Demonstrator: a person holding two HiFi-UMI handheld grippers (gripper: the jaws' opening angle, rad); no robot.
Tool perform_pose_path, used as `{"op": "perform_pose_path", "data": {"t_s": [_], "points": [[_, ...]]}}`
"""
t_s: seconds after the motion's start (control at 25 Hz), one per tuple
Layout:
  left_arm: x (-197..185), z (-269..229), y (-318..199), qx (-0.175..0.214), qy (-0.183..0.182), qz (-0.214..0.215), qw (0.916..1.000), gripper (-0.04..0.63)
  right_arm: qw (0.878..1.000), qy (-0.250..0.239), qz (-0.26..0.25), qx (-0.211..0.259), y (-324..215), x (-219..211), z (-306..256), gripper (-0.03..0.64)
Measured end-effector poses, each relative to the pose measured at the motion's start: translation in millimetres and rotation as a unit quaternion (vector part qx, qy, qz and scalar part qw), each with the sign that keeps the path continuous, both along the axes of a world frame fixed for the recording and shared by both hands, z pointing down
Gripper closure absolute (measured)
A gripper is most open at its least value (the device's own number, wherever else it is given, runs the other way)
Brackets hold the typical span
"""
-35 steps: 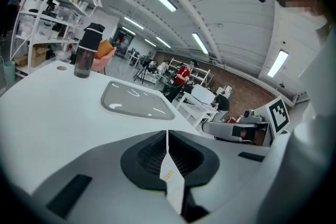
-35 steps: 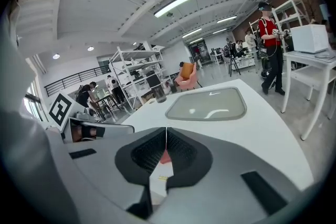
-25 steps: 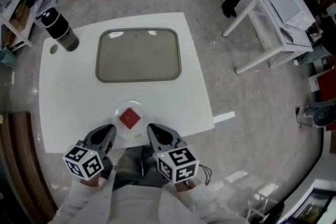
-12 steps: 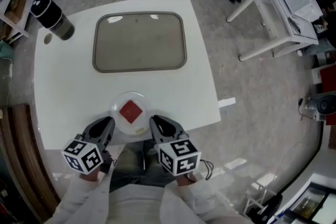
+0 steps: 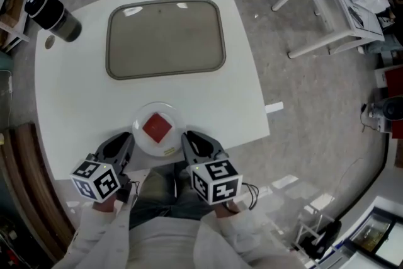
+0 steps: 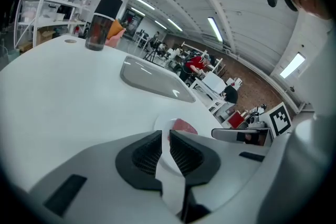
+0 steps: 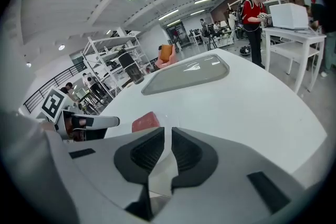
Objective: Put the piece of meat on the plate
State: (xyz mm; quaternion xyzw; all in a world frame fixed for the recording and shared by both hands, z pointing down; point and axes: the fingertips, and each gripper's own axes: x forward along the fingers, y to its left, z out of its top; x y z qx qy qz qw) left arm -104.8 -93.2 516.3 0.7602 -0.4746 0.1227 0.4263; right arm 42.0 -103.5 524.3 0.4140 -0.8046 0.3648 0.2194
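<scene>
A red square piece of meat (image 5: 157,128) lies on a small white plate (image 5: 142,140) near the front edge of the white table (image 5: 75,104). My left gripper (image 5: 124,139) sits just left of the plate and my right gripper (image 5: 191,137) just right of it, both at the table's edge. Each has its jaws shut with nothing between them. In the left gripper view the meat (image 6: 181,126) shows just beyond the left gripper (image 6: 165,134). The right gripper view has the meat (image 7: 145,121) to the left of the right gripper (image 7: 168,131).
A large grey tray (image 5: 165,38) lies at the back of the table. A black flask (image 5: 51,16) stands at the back left with a small round cap (image 5: 49,42) beside it. A white side table (image 5: 340,3) stands on the floor to the right.
The head view has shifted, so the table sits higher in the picture. Both grippers stay shut on either side of the plate, and the meat has not moved on it.
</scene>
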Motion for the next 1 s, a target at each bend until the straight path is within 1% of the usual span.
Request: {"op": "perform_pose_path", "data": {"t_s": [0.04, 0.08, 0.12, 0.28, 0.48, 0.68, 1.0], "points": [[0.7, 1.5, 0.8, -0.003, -0.001, 0.004, 1.0000, 0.562, 1.000, -0.001, 0.001, -0.006, 0.8, 0.1, 2.2, 0.580], [1.6, 3.1, 1.5, -0.007, -0.001, 0.007, 0.9999, 0.548, 1.000, -0.002, 0.001, -0.012, 1.6, 0.1, 4.4, 0.538], [2.5, 5.1, 2.0, -0.011, 0.000, 0.009, 0.9999, 0.536, 1.000, -0.003, 0.002, -0.017, 1.8, 0.0, 6.4, 0.531], [3.8, 11.9, 3.0, -0.027, 0.005, 0.013, 0.9995, 0.523, 1.000, 0.003, 0.012, -0.019, 0.1, 1.2, 9.9, 0.530], [0.1, 18.8, -1.0, -0.039, 0.002, 0.014, 0.9991, 0.514, 1.000, 0.009, 0.018, -0.020, -2.0, 2.1, 14.0, 0.526], [-0.8, 25.0, -3.7, -0.053, 0.002, 0.028, 0.9982, 0.511, 0.999, -0.004, 0.026, -0.030, -2.8, -0.8, 16.9, 0.517], [4.2, 28.7, -7.5, -0.056, -0.003, 0.047, 0.9973, 0.511, 0.998, -0.006, 0.031, -0.049, -3.6, -2.9, 27.0, 0.515]]}}
